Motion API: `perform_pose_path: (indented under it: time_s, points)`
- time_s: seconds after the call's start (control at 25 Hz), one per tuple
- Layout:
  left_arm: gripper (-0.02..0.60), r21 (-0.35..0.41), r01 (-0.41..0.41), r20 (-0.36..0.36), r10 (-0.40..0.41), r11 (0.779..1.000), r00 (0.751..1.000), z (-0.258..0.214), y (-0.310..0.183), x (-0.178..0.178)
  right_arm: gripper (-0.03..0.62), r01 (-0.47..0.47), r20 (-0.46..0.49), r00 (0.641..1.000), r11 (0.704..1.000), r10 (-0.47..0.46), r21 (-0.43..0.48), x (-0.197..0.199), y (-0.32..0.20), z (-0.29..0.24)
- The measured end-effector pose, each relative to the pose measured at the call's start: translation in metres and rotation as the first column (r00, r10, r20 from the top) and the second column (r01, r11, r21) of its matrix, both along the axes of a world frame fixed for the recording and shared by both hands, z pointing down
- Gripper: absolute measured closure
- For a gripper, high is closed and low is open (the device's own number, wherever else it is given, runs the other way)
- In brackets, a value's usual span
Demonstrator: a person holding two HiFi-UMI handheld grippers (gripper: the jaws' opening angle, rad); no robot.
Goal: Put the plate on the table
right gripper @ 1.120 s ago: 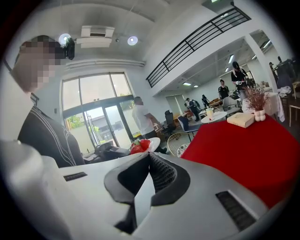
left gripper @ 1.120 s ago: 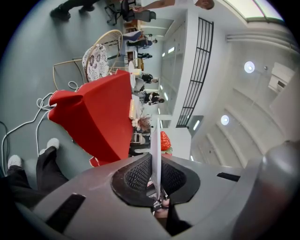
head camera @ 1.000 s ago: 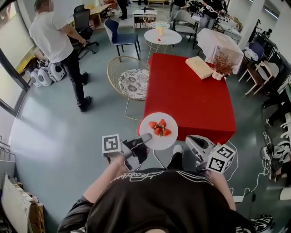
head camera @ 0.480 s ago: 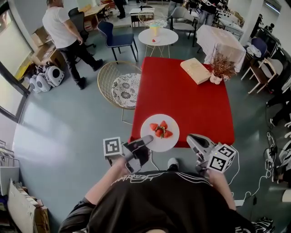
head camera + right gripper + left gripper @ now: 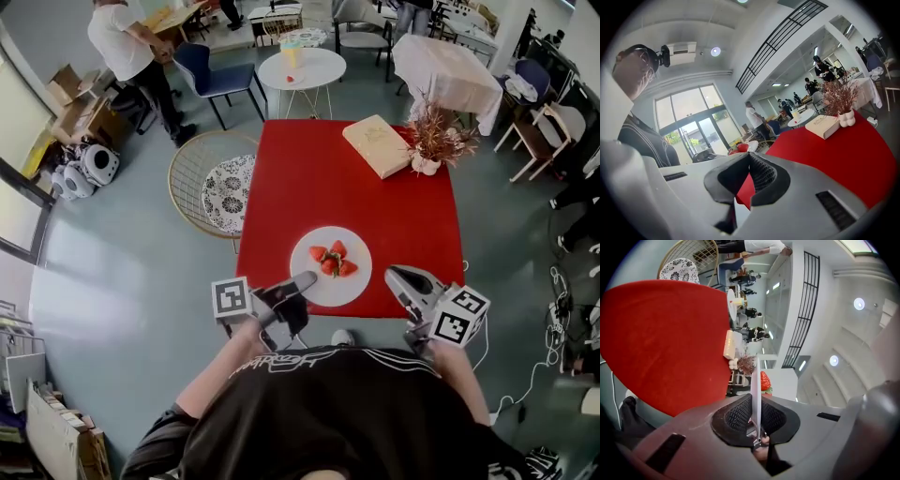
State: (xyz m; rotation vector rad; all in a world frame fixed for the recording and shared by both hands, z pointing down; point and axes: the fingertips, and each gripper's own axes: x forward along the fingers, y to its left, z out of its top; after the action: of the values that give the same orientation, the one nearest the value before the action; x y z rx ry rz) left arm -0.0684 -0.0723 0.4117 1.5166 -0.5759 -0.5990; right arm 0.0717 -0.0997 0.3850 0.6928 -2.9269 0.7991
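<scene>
A tan book [image 5: 378, 145] lies at one o'clock, a dried plant [image 5: 436, 139] just beside it at two o'clock; a wicker chair [image 5: 223, 192] stands at ten o'clock.

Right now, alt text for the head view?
The left gripper holds a white plate of strawberries by its rim over the near edge of a red table. The right gripper, shut and empty, hovers beside it.

1 plate [image 5: 349, 289], 1 red table [image 5: 309, 187], 1 book [image 5: 377, 145], 1 wicker chair [image 5: 192, 173], 1 round white table [image 5: 314, 73].
</scene>
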Motion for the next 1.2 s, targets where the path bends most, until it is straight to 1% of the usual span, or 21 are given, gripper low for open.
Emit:
perform_pose_path:
  time_s: [0.32,0.48,0.84,1.2]
  points:
    - [0.557,0.008,0.032,0.004,-0.032,0.999,0.999,-0.002,-0.043,0.034,0.586,0.011,0.012,1.000,1.000,-0.011,0.011,0.039,-0.047,-0.003]
    - [0.557,0.007,0.038,0.003,-0.038,0.999,0.999,-0.003,-0.052,0.044,0.586,0.008,0.017,1.000,1.000,-0.008,0.014,0.047,-0.060,-0.003]
    - [0.557,0.013,0.037,0.005,-0.037,0.999,0.999,0.001,-0.070,0.044,0.586,-0.012,0.021,1.000,1.000,0.012,-0.007,0.045,-0.078,0.009]
    - [0.558,0.024,0.033,0.000,-0.033,0.999,0.999,0.001,-0.102,0.039,0.587,-0.048,0.023,0.999,0.999,0.048,-0.018,0.047,-0.105,0.011]
